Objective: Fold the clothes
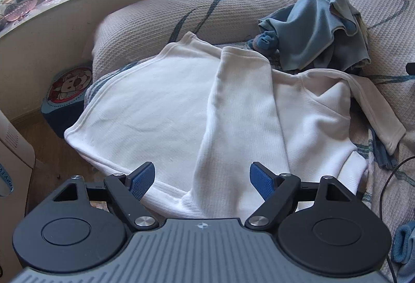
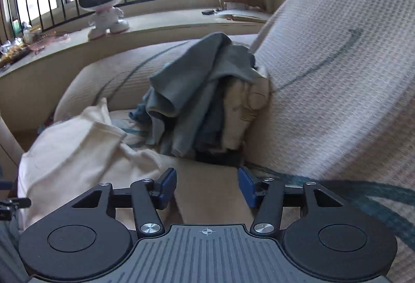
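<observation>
A white long-sleeved top (image 1: 160, 101) lies spread on the sofa seat, one sleeve (image 1: 241, 106) folded across its body, the other sleeve (image 1: 373, 112) trailing to the right. My left gripper (image 1: 202, 180) is open and empty, just above the top's near hem and the folded sleeve's cuff. My right gripper (image 2: 206, 188) is open and empty, hovering over the seat to the right of the top (image 2: 75, 148), which looks bunched from this side.
A pile of blue-grey and cream clothes (image 1: 319, 31) (image 2: 205, 96) sits in the sofa corner. The sofa arm (image 1: 181, 5) and backrest (image 2: 337, 62) enclose the seat. A toy robot (image 2: 103, 5) stands on the windowsill. A cartoon cushion (image 1: 67, 96) lies on the floor at left.
</observation>
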`<state>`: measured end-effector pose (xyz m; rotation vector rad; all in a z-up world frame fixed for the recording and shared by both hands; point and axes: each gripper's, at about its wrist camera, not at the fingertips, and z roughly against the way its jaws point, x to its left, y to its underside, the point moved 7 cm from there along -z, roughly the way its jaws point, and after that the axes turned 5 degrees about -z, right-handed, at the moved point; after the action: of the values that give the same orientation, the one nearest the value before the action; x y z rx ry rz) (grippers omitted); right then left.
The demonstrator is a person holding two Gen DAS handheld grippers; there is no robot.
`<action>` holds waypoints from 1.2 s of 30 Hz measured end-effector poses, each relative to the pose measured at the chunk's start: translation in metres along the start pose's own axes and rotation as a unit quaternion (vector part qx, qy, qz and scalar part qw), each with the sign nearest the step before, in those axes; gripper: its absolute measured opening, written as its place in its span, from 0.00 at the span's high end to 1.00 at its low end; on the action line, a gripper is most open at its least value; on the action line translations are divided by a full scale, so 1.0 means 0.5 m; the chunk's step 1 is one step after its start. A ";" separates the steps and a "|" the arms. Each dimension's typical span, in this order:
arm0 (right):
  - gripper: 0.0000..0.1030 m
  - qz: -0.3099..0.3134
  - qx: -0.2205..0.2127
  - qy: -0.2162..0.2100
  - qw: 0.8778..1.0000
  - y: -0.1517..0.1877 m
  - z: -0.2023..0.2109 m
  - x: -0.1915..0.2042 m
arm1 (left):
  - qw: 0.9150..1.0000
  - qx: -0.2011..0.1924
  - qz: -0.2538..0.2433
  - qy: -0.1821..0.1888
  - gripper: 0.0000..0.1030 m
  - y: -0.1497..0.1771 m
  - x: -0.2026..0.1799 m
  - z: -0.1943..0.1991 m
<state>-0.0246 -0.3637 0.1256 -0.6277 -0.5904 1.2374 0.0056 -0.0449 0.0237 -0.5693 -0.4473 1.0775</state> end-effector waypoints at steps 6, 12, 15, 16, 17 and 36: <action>0.43 0.125 0.068 -0.015 0.990 0.086 0.013 0.035 | 1.000 0.013 -0.017 0.009 0.22 0.002 -0.036 -0.020; 0.44 0.239 0.108 0.001 0.965 0.175 -0.066 0.095 | 1.000 0.014 -0.020 0.001 0.21 0.010 -0.036 -0.015; 0.46 0.261 0.121 0.026 0.957 0.200 -0.113 0.090 | 1.000 0.016 -0.012 -0.004 0.21 0.015 -0.024 -0.011; 0.46 0.264 0.124 0.032 0.956 0.205 -0.126 0.085 | 1.000 0.016 -0.010 -0.007 0.21 0.017 -0.020 -0.011; 0.46 0.272 0.122 0.039 0.954 0.210 -0.130 0.081 | 1.000 0.017 -0.006 -0.008 0.21 0.018 -0.017 -0.011; 0.87 0.017 0.130 -0.256 0.958 0.006 0.002 0.244 | 1.000 0.003 -0.003 -0.010 0.21 0.026 0.016 -0.001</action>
<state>0.0002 -0.2443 0.1326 -0.0892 -0.8273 1.4910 0.0003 -0.0329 0.0155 -0.5526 -0.4624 1.0796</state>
